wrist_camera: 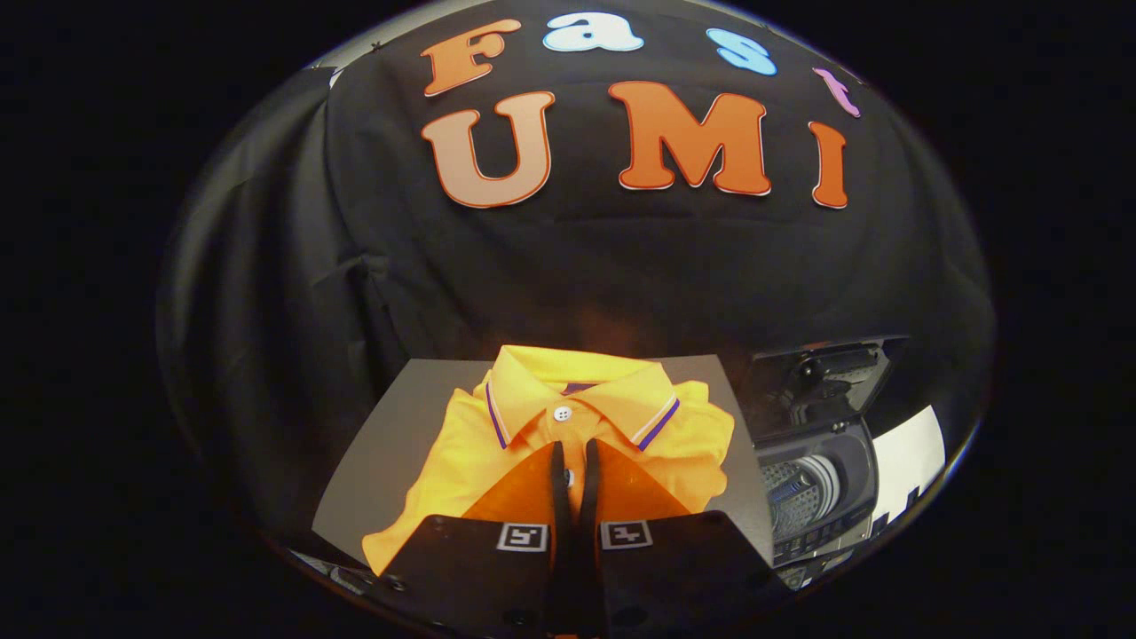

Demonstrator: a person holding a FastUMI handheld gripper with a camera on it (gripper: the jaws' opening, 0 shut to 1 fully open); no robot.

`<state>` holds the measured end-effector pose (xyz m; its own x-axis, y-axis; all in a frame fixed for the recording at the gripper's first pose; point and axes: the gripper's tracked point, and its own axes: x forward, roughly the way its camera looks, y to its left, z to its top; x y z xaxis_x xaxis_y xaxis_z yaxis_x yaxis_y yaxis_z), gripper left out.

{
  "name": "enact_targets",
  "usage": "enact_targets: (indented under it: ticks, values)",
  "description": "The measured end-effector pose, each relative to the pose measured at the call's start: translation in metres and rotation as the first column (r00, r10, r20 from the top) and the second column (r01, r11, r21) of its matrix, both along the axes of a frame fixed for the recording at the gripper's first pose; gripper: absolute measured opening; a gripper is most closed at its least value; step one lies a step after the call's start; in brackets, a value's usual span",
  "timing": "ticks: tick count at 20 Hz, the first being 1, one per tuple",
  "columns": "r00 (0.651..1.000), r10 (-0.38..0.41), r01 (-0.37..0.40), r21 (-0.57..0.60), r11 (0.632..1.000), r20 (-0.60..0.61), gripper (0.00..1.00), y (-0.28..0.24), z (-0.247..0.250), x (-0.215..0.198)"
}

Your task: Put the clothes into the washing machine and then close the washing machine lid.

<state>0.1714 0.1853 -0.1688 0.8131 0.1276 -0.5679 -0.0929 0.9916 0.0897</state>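
Shirt: orange, folded on grey board, under the fingers.
Gripper: fingers nearly together, pinching shirt placket.
Washing machine: 3 o'clock, lid up.

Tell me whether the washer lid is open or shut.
Open. The lid stands raised behind the washer, leaving the drum visible. The gripper, nearly closed, is over the shirt.

The gripper covers the lower front of the folded orange polo shirt at lower centre, its fingers nearly together over the placket; whether they pinch cloth cannot be told. At lower right, the washing machine is cut off by the view's rim, its drum interior dim and its raised lid too dark to read.
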Motion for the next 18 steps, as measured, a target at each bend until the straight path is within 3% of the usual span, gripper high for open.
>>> enact_targets:
  ticks: [10, 18]
  values:
    - [0.989, -0.091, 0.084, 0.063, 0.994, 0.115, 0.08, -0.156, 0.065, -0.022]
    - [0.983, -0.144, 0.135, 0.086, 0.987, 0.111, 0.08, -0.277, 0.052, -0.015]
